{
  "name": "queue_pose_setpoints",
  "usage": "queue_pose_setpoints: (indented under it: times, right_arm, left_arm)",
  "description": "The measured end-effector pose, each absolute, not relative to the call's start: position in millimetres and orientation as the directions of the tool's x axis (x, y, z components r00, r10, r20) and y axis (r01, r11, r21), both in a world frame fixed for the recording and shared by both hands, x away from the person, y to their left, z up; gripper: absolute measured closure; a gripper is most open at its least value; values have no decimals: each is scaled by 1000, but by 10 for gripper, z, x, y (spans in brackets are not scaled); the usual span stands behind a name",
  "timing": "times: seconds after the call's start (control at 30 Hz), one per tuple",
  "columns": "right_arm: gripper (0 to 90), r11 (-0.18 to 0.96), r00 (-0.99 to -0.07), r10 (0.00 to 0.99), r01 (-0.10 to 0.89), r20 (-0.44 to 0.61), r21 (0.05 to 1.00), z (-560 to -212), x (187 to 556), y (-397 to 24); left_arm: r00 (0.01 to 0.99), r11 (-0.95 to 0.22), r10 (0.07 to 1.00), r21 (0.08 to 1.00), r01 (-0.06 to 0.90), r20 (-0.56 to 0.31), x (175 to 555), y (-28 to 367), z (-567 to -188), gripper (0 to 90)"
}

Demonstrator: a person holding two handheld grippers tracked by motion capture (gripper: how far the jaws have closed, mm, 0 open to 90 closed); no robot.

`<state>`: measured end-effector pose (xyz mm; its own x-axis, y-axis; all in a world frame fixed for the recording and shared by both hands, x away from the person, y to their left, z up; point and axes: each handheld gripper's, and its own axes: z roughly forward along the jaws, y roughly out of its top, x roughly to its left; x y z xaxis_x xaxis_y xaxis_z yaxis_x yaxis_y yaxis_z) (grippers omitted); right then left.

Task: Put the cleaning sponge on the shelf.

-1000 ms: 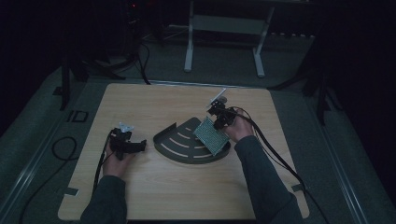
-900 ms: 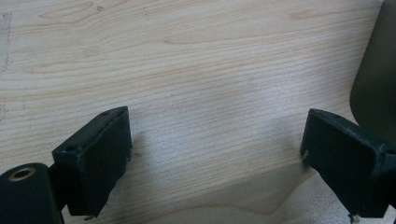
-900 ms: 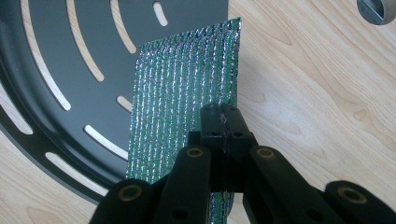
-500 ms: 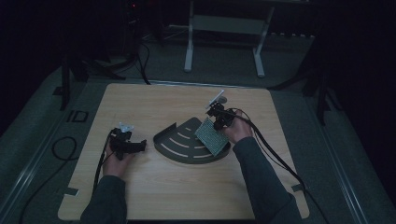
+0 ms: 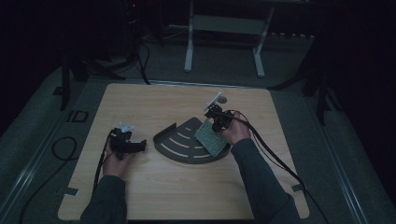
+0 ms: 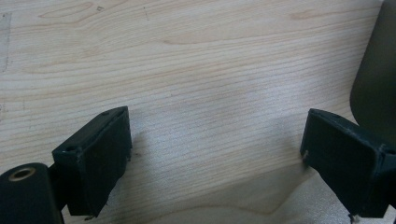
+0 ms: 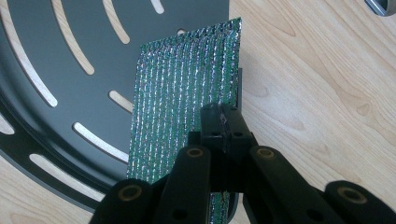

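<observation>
A dark fan-shaped slotted tray (image 5: 180,142) lies at the middle of the wooden table (image 5: 187,186). My right gripper (image 5: 215,122) is shut on a green glittery ribbed sponge (image 5: 210,136), which it holds tilted over the tray's right part. In the right gripper view the sponge (image 7: 187,98) hangs above the slotted tray (image 7: 70,70), with the gripper (image 7: 223,122) pinching its right edge. My left gripper (image 5: 140,147) rests on the table left of the tray. It is open, with bare wood between its fingers (image 6: 98,154), and the tray's edge (image 6: 376,88) lies at the right.
A small round grey object (image 5: 223,99) lies on the table behind the right gripper; its edge (image 7: 383,7) peeks in at the top right of the right gripper view. Cables trail from both grippers toward the table's front. A white stand (image 5: 224,23) is on the floor beyond the table.
</observation>
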<state>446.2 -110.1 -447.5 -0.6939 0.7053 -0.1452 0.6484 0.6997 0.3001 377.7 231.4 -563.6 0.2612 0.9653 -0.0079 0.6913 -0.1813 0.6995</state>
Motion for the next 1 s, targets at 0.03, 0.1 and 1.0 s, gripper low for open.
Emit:
queue_pose_setpoints:
  times: [0.03,0.1,1.0]
  right_arm:
    - [898,699,-694,706,649,-144,299,-4478,4461,-1100]
    - [898,701,-695,704,648,-144,298,-4485,4462,-1097]
    - [897,719,-702,692,649,-166,251,-4604,4456,-1041]
  left_arm:
    - [261,-181,965,699,691,-8,3777,2314,-5636,94]
    - [261,-181,965,700,691,-8,3777,2314,-5636,94]
    - [261,-179,965,701,690,-10,3782,2311,-5637,94]
